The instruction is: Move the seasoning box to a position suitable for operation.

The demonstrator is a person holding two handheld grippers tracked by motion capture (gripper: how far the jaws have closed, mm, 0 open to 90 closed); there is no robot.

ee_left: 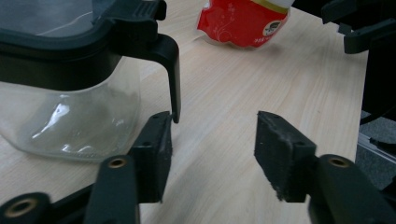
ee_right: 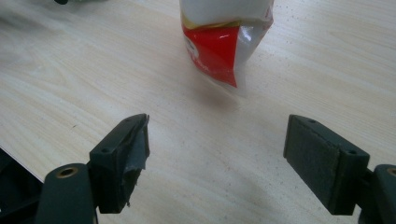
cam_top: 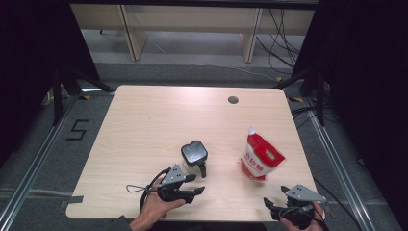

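My left gripper (ee_left: pixel 212 154), jaws wide and empty, nears the fragile glass jug (ee_left: pixel 70 84); its stiff black handle (ee_left: pixel 170 70) is my hold.

On the table (cam_top: pixel 144 125) stood 1 glass jug (cam_top: pixel 194 154) with a black lid and 1 red-and-white pouch (cam_top: pixel 260 159); 2 grippers were there.
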